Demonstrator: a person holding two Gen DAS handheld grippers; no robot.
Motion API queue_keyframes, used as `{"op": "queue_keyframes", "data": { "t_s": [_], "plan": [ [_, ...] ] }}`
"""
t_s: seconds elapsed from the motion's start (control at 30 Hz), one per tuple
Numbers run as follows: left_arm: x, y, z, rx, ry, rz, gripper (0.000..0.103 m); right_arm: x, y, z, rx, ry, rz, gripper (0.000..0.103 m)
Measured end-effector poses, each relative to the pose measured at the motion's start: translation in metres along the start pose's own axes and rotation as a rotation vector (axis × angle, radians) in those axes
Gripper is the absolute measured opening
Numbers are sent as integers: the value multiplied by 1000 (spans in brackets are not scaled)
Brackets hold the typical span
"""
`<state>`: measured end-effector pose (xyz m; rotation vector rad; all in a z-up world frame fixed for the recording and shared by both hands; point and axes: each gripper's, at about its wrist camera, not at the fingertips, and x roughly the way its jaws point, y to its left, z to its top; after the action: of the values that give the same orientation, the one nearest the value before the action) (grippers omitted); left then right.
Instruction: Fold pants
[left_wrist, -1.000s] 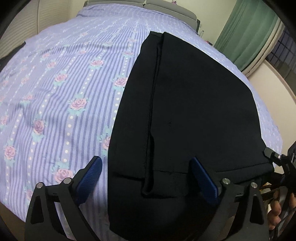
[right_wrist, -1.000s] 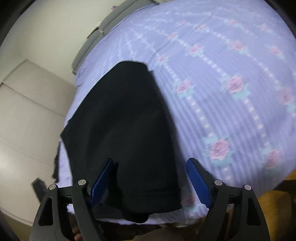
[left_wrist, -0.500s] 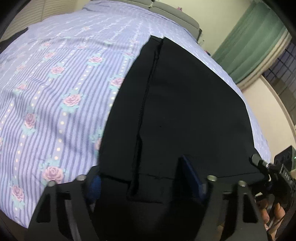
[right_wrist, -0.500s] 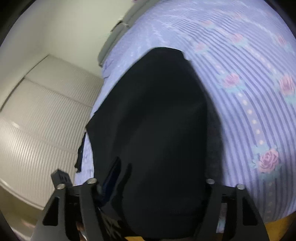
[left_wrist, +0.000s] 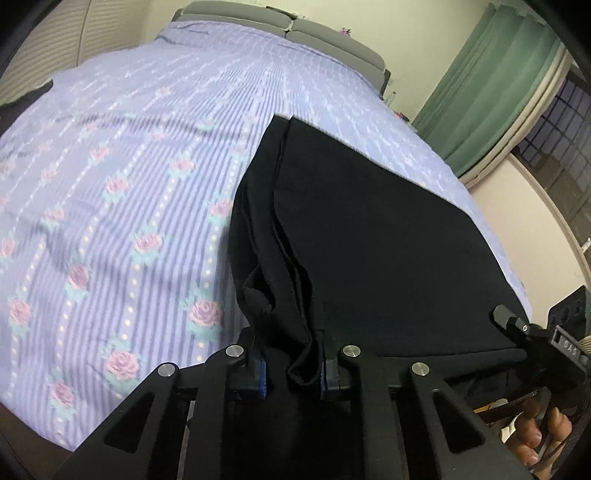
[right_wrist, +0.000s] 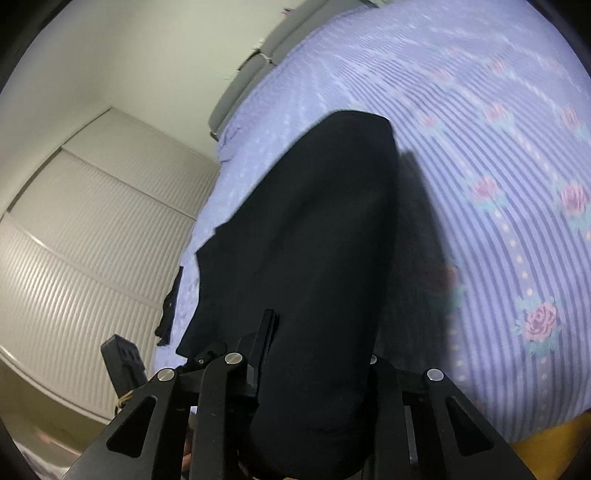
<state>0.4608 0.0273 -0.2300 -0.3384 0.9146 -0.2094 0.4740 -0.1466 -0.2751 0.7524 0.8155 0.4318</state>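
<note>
Black pants (left_wrist: 369, 229) lie folded lengthwise on the bed, reaching away from me. My left gripper (left_wrist: 293, 373) is shut on the near left corner of the pants, with cloth bunched between its blue pads. In the right wrist view the pants (right_wrist: 314, 240) drape over my right gripper (right_wrist: 314, 373), which is closed on the near edge; its fingertips are hidden under the cloth. The near end is lifted off the bed. The right gripper also shows at the right edge of the left wrist view (left_wrist: 517, 328).
The bed has a lilac striped sheet with pink roses (left_wrist: 129, 184) and a grey headboard (left_wrist: 295, 26). A green curtain (left_wrist: 498, 85) hangs at the right. White slatted closet doors (right_wrist: 92, 240) stand left of the bed. A dark garment (right_wrist: 171, 302) hangs off the bed's side.
Both grippers moved forward onto the near edge of the pants and closed on it. The near end has risen off the bed and the cloth has bunched.
</note>
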Motion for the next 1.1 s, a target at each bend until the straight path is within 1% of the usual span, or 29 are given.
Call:
{"op": "queue_keyframes", "data": {
  "t_s": [0.07,0.17,0.23,0.33,0.47,0.63,0.7,0.77,0.83,0.93,1.0,1.03,1.07,1.1],
  "plan": [
    [-7,-1,8,14,-14,-6,19,-4,9,5,-20,-13,7,27],
    [-16,5,24,3,-17,-21,19,-8,26,13,-47,-27,10,26],
    [-22,6,31,-6,-17,-31,19,-8,41,15,-62,-34,9,26],
    [-32,11,44,4,-32,-38,19,-19,46,14,-88,-42,16,26],
    [-48,21,56,-8,-38,-60,19,-21,72,19,-111,-47,21,26],
    [-74,39,70,8,-94,-57,19,-20,112,24,-171,-58,41,26],
    [-89,56,79,12,-118,-49,19,-16,126,24,-197,-61,52,26],
    [-99,71,86,7,-123,-33,19,-6,145,25,-218,-55,61,26],
    [-107,87,97,-1,-131,-17,19,10,170,27,-240,-40,67,26],
    [-130,126,112,-21,-157,3,18,38,204,28,-273,-20,86,26],
    [-150,155,127,-26,-186,34,18,57,225,30,-294,-8,105,26],
    [-158,166,132,-29,-196,45,18,72,242,30,-308,2,120,26],
    [-168,183,140,-37,-208,61,18,81,251,33,-319,8,128,26],
    [-178,201,148,-45,-217,80,18,98,268,33,-334,18,141,26]
  ]
}}
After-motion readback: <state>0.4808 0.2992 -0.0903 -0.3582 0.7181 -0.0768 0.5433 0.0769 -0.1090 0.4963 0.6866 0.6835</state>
